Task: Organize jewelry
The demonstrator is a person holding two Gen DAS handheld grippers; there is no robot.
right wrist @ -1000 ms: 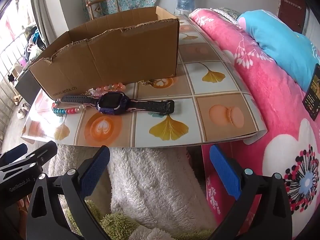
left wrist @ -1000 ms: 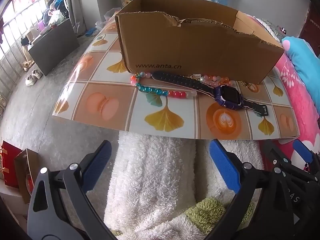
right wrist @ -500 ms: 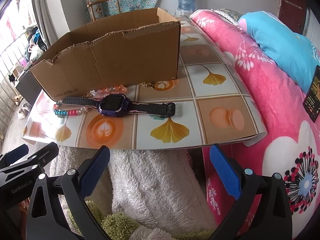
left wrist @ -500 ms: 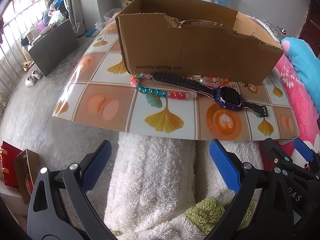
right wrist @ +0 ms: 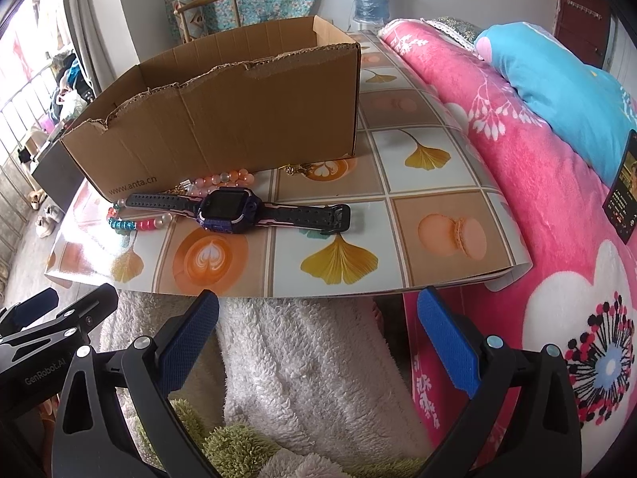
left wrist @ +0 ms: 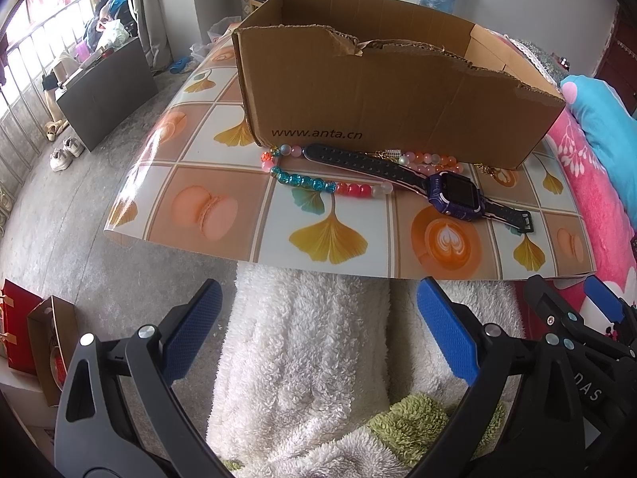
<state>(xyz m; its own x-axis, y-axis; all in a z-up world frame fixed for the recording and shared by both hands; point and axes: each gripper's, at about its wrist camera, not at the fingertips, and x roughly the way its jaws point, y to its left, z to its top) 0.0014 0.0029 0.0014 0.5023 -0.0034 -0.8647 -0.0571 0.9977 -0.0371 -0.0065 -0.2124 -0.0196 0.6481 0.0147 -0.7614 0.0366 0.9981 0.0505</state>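
Observation:
A purple smartwatch (left wrist: 454,195) (right wrist: 229,209) with a black strap lies flat on the patterned mat (left wrist: 330,239) (right wrist: 418,183), in front of an open cardboard box (left wrist: 390,95) (right wrist: 223,119). A beaded bracelet (left wrist: 322,183) (right wrist: 137,225) of teal, red and pink beads lies partly under the strap. A thin gold chain (left wrist: 487,169) (right wrist: 296,169) rests against the box's base. My left gripper (left wrist: 318,330) and my right gripper (right wrist: 316,328) both stand open, empty, short of the mat's near edge above white fleece.
White fleece-covered legs (left wrist: 302,358) (right wrist: 302,362) of a person fill the foreground. A pink floral blanket (right wrist: 517,167) and blue pillow (right wrist: 557,79) lie to the right with a phone (right wrist: 623,187) on them. Bare floor, shoes (left wrist: 63,153) and a dark cabinet (left wrist: 107,91) are on the left.
Both grippers have edged slightly nearer to the mat, so the box and watch look a little larger. Nothing on the mat has moved.

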